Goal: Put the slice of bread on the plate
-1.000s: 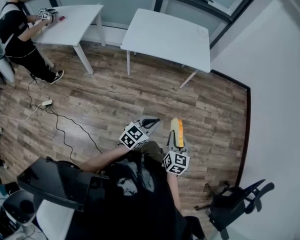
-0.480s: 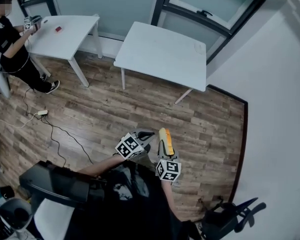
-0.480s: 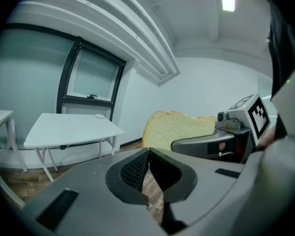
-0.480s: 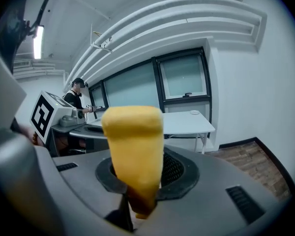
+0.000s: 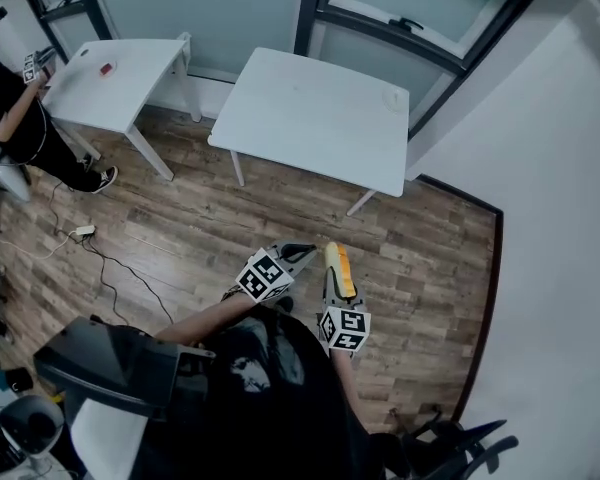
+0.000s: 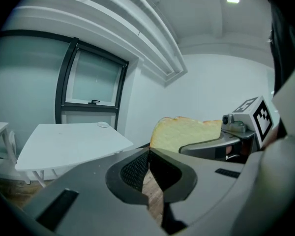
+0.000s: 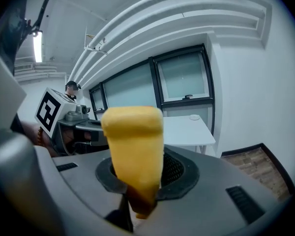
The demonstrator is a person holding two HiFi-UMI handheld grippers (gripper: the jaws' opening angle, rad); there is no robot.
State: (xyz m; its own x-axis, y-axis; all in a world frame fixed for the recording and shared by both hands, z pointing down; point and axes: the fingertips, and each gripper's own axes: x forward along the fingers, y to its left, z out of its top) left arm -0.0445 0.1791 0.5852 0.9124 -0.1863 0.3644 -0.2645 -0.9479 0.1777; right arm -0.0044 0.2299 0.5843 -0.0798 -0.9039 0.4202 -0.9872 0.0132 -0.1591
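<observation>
R tongs clamped on the bread slice, held on edge, sticking up out of the jaws. In head view it's over wood floor, well apart from the white table. L tongs closed, nothing in them, just beside the R. I'd call this the carry step. Plate, I think, sits near the table's far corner, tiny from here. Next: reach the table, get bread over plate, tip it flat, lower, let go
</observation>
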